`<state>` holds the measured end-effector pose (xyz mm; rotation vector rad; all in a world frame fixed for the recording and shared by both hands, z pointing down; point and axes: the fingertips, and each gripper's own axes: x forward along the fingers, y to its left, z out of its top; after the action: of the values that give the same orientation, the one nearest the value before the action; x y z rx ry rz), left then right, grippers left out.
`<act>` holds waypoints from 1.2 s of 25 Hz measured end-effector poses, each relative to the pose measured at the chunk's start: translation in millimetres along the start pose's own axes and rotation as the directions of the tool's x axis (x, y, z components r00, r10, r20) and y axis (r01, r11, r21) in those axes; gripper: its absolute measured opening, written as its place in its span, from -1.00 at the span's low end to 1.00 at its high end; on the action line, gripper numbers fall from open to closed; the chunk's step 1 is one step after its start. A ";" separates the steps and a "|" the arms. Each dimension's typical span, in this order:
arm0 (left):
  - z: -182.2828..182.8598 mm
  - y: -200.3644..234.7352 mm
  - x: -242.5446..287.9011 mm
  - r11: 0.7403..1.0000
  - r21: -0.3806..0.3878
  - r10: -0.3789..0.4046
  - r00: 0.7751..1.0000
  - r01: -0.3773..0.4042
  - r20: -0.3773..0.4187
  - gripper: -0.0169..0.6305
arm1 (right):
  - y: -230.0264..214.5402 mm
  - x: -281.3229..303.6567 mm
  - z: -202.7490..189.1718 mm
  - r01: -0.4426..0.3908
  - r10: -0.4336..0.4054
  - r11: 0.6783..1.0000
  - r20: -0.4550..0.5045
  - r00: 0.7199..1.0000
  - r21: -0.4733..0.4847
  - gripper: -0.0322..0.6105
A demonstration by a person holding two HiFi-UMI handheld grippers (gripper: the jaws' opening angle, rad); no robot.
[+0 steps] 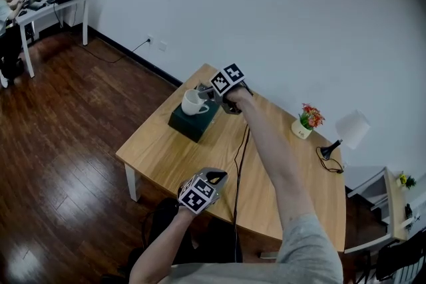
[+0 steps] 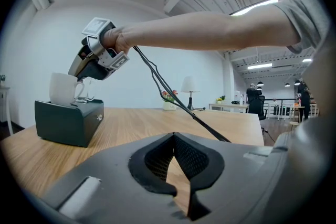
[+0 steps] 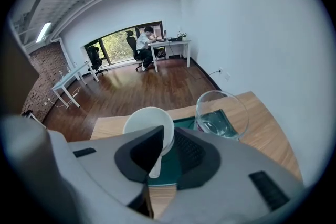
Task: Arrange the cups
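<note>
My right claw [image 3: 168, 132] stands parted round the cup [image 3: 148, 123] handle, cup seated on the box [image 1: 193, 124] near frame centre, apparently for release; left claw [image 2: 173, 139] rests shut, empty.

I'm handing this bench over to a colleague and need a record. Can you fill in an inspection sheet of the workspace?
Surface: light wooden table.
Job's things: white mug and clear glass side by side on a dark green box.
Clutter: flower pot and desk lamp near the wall-side edge.
Grippers: right gripper open, mug's handle between its jaws; left gripper shut, empty, by the near edge.
Cables: black cable from right gripper across the table.
Surroundings: dark wood floor, white wall, distant desk with a seated person.
</note>
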<state>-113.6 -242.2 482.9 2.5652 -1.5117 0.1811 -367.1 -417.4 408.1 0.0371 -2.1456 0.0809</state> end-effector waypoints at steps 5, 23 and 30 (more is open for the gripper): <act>-6.8 0.5 -1.3 1.000 -0.005 0.001 1.000 -0.001 -0.016 -0.92 | 30.6 -61.4 4.9 -0.027 0.048 0.995 0.208 0.977 -0.100 -0.73; 0.1 10.8 -11.9 1.000 -0.010 -0.029 0.999 0.028 -0.031 -0.92 | 173.2 -460.9 -286.4 0.513 -0.275 0.855 0.773 0.571 -0.075 -0.79; 8.8 2.4 -14.0 0.994 0.042 -0.102 0.995 0.101 0.007 -0.92 | 239.9 -545.1 -409.9 0.714 -0.513 0.692 0.767 0.386 0.103 -0.79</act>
<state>-122.2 -233.1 471.9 2.6713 -1.3905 0.1912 258.8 -151.1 163.1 0.8992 -2.7980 -0.8073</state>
